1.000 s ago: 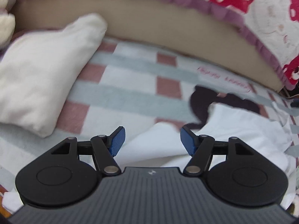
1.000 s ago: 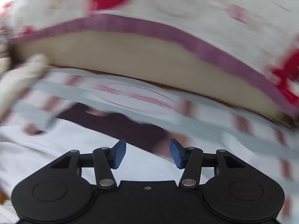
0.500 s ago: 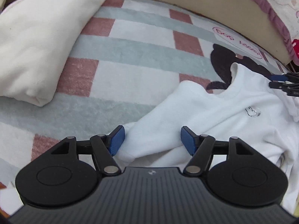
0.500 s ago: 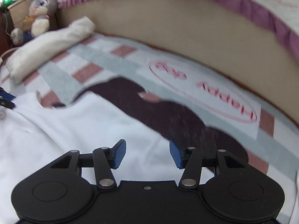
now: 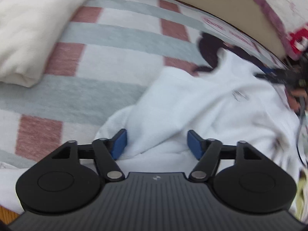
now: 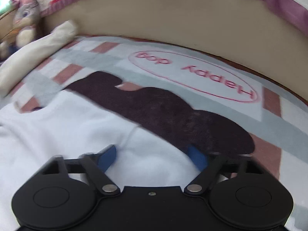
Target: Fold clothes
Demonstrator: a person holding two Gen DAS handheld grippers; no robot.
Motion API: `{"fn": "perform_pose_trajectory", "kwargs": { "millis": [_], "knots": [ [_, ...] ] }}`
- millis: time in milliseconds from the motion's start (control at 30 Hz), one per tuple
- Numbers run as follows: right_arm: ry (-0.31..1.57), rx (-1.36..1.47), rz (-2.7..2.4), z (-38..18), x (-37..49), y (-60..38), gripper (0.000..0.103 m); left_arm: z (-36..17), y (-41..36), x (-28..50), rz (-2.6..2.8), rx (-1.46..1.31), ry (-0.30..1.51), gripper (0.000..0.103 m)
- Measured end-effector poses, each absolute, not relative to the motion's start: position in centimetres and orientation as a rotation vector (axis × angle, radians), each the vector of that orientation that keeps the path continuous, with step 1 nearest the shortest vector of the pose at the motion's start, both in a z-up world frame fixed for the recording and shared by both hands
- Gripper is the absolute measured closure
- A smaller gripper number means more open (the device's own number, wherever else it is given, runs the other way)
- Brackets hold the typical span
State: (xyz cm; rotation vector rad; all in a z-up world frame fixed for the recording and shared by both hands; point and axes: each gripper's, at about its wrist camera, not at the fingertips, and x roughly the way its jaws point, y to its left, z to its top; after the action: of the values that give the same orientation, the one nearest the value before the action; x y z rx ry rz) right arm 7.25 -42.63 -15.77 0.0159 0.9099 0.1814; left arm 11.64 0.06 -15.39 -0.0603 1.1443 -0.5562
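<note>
Two grippers work over one white top (image 5: 202, 104) that lies spread on a checked blanket (image 5: 107, 36) of pink, grey and white squares.

From the left wrist, the left gripper (image 5: 156, 144) stands wide and its jaws are opening; a rumpled sleeve or shoulder fold of the top lies between the blue pads (image 5: 120, 143), which flank the cloth without pressing on it. A cream pillow (image 5: 32, 30) rests at the upper left, well apart from the top. At the far right edge the right gripper (image 5: 277, 76) shows as a dark blurred shape over the far side of the garment. A tan headboard (image 5: 211, 3) curves behind the blanket.

From the right wrist, the right gripper (image 6: 152, 156) has its jaws closing, with white fabric of the top (image 6: 67, 127) between them; the pads (image 6: 106, 157) are apart and not clamped on the cloth. Beyond the garment's edge a dark brown dog shape (image 6: 163, 107) and a pink "Happy dog" oval (image 6: 194, 75) are printed on the blanket (image 6: 273, 134). A plush toy (image 6: 24, 21) sits in the far left corner beside the pillow (image 6: 38, 52)
</note>
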Motion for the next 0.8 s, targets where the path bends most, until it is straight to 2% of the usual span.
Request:
{"fn": "perform_pose_trajectory", "kwargs": {
  "millis": [33,167,267,300,333,367,400,433,500,633,800],
  "knots": [
    [0.931,0.018,0.223,-15.2,7.2,-42.1,0.094,-15.4,0.2,11.7,-0.552,-0.074,1.144,0.033],
    [0.864,-0.117,0.159,-13.1,6.0,-39.4,0.094,-15.8,0.4,12.0,-0.501,-0.123,1.129,0.033],
    [0.784,-0.169,0.103,-11.0,5.5,-39.1,0.094,-16.0,-0.4,12.3,-0.466,-0.109,1.1,0.028],
    [0.757,-0.172,0.089,-10.4,5.4,-39.2,0.094,-16.0,-1.2,12.3,-0.471,-0.058,1.098,0.031],
    [0.74,-0.167,0.081,-10.0,5.2,-39.4,0.094,-16.0,-2.0,12.2,-0.475,0.0,1.094,0.038],
    [0.723,-0.163,0.073,-9.6,5.1,-39.5,0.095,-15.9,-3.1,12.0,-0.471,0.09,1.083,0.068],
    [0.708,-0.16,0.065,-9.3,4.9,-39.6,0.095,-15.7,-4.1,11.7,-0.465,0.164,1.072,0.085],
    [0.698,-0.168,0.061,-9.0,4.8,-39.5,0.095,-15.5,-4.4,11.6,-0.456,0.16,1.069,0.085],
    [0.671,-0.189,0.048,-8.4,4.5,-39.1,0.095,-15.2,-5.3,11.4,-0.435,0.162,1.056,0.092],
    [0.56,-0.198,-0.003,-5.1,3.8,-39.0,0.096,-11.9,-6.2,11.6,-0.37,0.252,0.906,0.093],
    [0.506,-0.222,-0.065,1.1,8.3,-41.2,0.096,-5.1,-7.9,19.4,-0.282,0.214,0.714,0.091]
  ]
}}
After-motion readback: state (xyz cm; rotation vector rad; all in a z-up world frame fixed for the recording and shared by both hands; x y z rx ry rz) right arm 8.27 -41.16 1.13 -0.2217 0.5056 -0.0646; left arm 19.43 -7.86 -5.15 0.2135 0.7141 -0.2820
